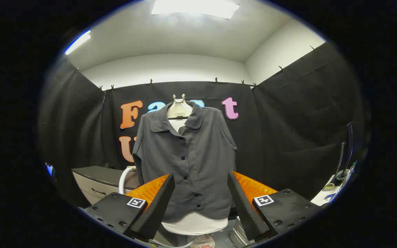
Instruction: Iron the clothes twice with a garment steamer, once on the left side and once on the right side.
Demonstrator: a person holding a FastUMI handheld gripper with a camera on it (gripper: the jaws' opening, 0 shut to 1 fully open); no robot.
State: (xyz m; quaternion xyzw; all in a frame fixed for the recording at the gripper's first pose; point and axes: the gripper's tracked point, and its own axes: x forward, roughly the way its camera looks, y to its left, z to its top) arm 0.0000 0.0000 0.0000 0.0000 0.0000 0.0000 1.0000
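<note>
A dark grey short-sleeved button shirt [188,162] hangs on a white dress form [180,108], straight ahead of my fingers. The form's white base [195,225] shows under the shirt's hem. My gripper [201,181] is open, its two fingers spread wide with the shirt's lower front seen between them at a distance. Nothing is held. A white hose [123,178] curves up beside the shirt's left side; the steamer head itself is not clear to me.
A low grey cabinet with drawers [97,182] stands left of the dress form. Some gear and cables [339,179] lie on a white surface at the far right. Black cloth walls close in the booth on three sides.
</note>
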